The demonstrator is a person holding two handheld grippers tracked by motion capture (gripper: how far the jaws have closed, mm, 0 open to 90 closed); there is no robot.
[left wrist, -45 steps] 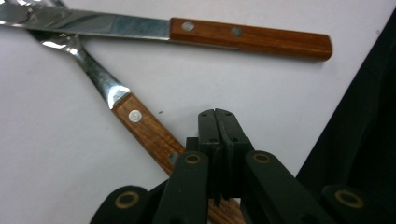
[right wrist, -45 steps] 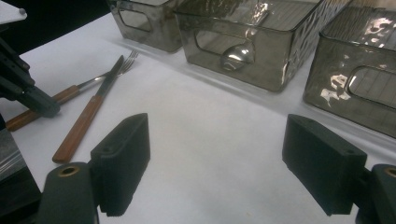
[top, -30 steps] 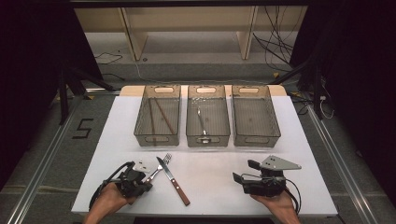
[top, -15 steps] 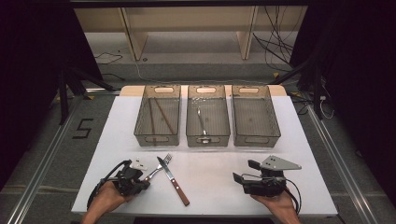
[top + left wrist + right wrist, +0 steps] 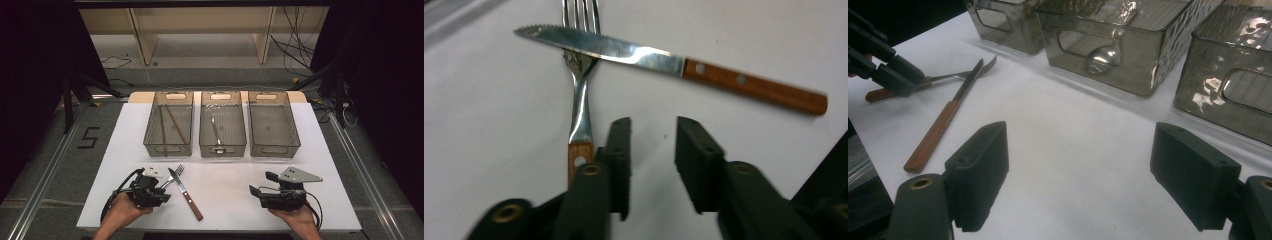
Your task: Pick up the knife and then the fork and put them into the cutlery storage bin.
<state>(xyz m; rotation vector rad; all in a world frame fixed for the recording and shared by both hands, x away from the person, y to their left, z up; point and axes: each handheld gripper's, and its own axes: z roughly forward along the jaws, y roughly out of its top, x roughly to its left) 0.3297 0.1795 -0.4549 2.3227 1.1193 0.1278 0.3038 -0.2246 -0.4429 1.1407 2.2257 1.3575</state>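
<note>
Left gripper (image 5: 651, 165) low over table, just-opened fingers (image 5: 619, 150) beside fork (image 5: 580, 95).

The fork (image 5: 580, 82) tines are running off the top edge; its wooden handle is disappearing, seemingly, behind the left gripper (image 5: 651, 165).

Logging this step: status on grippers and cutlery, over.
Left gripper just opened, empty, beside fork. Right gripper open, idle. Knife lies across fork.
</note>
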